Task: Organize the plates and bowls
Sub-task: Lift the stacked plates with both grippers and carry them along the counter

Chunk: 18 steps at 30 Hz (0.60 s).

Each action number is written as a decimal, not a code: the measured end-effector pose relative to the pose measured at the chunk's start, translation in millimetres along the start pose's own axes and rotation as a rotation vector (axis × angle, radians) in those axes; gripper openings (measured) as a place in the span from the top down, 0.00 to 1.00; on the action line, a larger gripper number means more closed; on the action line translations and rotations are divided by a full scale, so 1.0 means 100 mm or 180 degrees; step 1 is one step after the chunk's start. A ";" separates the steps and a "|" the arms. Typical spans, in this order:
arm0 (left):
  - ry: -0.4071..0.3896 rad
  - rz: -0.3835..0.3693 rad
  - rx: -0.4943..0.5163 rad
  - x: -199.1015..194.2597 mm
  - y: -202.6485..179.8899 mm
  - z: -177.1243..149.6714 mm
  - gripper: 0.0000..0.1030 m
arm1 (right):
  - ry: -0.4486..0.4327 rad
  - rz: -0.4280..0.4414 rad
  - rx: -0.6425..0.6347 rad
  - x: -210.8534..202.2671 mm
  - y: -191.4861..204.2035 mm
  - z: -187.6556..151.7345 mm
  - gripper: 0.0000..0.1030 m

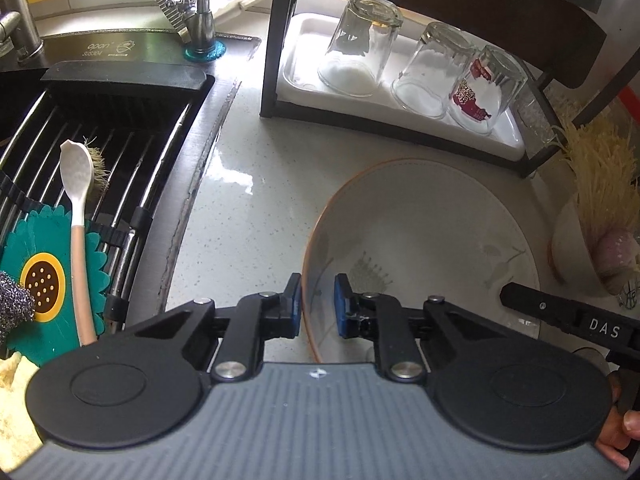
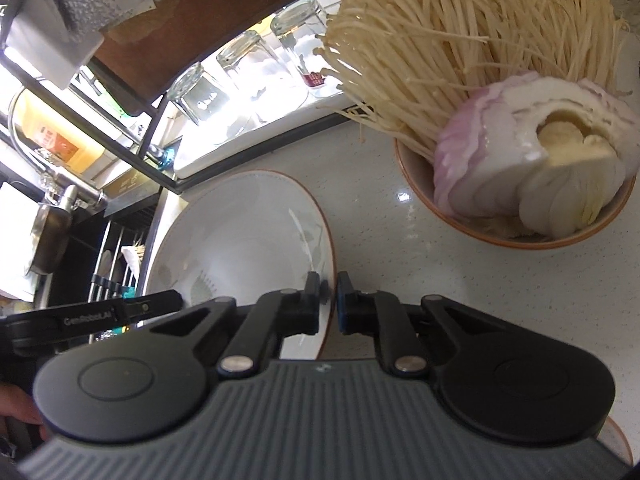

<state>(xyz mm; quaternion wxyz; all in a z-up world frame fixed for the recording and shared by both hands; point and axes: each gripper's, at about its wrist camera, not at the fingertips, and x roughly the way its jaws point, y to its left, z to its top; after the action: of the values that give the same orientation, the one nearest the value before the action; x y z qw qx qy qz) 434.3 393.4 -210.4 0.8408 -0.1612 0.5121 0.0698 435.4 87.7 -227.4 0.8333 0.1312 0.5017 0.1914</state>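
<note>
While both grippers clamp opposite edges of the plate (image 1: 420, 232) at lower centre, left gripper (image 1: 317, 304) and right gripper (image 2: 329, 304), nothing looks sorted yet; the full bowl (image 2: 516, 216) waits upper right.

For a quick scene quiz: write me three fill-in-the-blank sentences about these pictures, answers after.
1. Both grippers pinch the rim of the same ____.
2. The three glasses on the white tray stand ____ down.
3. The bowl holds mushrooms and sliced ____.

Missing words: plate; upside; onion
</note>
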 end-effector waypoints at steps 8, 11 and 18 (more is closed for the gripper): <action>0.0021 -0.0059 -0.0046 -0.16 -0.01 -0.10 0.82 | -0.0054 0.0096 -0.0131 -0.17 0.02 -0.03 0.89; -0.0051 -0.0063 0.0004 -0.29 -0.07 -0.13 0.83 | -0.0105 0.0113 -0.0142 -0.29 0.04 -0.04 0.89; -0.0289 -0.0134 0.0132 -0.69 -0.19 -0.19 0.83 | -0.0328 0.0149 -0.0201 -0.66 0.12 -0.08 0.89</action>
<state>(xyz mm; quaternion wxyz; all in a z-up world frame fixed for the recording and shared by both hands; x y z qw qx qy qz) 391.8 372.0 -153.9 0.8675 -0.1512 0.4713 0.0488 398.5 68.8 -174.8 0.8571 0.1261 0.4487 0.2196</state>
